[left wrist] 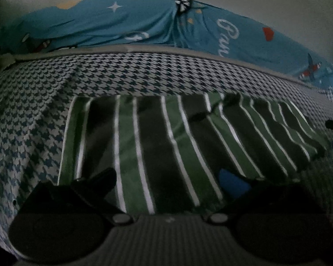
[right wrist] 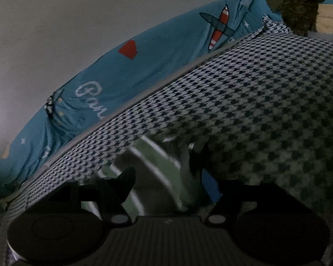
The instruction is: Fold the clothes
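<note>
**Now the striped top waits for its next fold**

Already part-folded, the green striped top (left wrist: 166, 137) lies flat on the checked bed cover (left wrist: 33, 115). The left gripper (left wrist: 166, 177) and right gripper (right wrist: 166, 179) both hover wide apart, holding nothing. Next, I think, each must pinch an edge. Only the left view shows the whole top; only the right view shows the dark furry thing (right wrist: 299, 6).

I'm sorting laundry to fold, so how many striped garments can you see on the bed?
1. A single green striped garment lies flat on the houndstooth bedcover, seen again blurred in the right wrist view. Others may lie out of view.
</note>
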{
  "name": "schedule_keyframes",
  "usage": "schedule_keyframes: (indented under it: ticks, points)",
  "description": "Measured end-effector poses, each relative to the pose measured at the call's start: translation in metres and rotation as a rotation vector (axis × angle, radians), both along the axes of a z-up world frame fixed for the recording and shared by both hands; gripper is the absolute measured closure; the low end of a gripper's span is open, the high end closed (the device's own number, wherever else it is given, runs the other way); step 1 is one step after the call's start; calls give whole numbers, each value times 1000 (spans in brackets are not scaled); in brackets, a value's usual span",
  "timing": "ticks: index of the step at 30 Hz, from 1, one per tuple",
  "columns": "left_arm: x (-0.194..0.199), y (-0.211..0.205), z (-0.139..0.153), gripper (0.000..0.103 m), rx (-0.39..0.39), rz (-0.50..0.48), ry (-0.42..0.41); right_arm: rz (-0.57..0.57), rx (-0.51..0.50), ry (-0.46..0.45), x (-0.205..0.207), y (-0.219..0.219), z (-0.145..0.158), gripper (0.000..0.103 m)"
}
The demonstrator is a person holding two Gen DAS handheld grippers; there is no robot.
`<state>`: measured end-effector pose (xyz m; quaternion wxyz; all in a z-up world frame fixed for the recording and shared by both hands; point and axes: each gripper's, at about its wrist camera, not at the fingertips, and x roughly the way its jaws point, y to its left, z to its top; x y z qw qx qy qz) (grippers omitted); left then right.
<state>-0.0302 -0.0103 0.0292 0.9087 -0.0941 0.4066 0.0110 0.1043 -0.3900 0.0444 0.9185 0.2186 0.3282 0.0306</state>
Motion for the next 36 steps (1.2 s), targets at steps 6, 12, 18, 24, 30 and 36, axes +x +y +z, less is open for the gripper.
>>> schedule_keyframes:
  ticks: [6, 12, 18, 24, 30, 36]
  points:
    - [1, 9, -10, 0, -42, 34, 16, -13, 5, 52, 34, -16, -9, 35]
    - [-2, 6, -14, 0, -34, 42, 17, 8, 11, 104, 53, -18, -21, 35]
    - [0, 5, -12, 0, -50, 41, 23, 33, -36, 101, 61, -13, -26, 35]
    - [1, 5, -13, 0, -53, 37, 27, 94, -105, 81, 65, 1, -30, 48]
    - [0, 6, -14, 0, -56, 33, 30, 131, -110, 68, 67, 4, -33, 75]
    - [-2, 7, -16, 0, -39, 39, 18, 155, -166, 37, 57, 18, -28, 87]
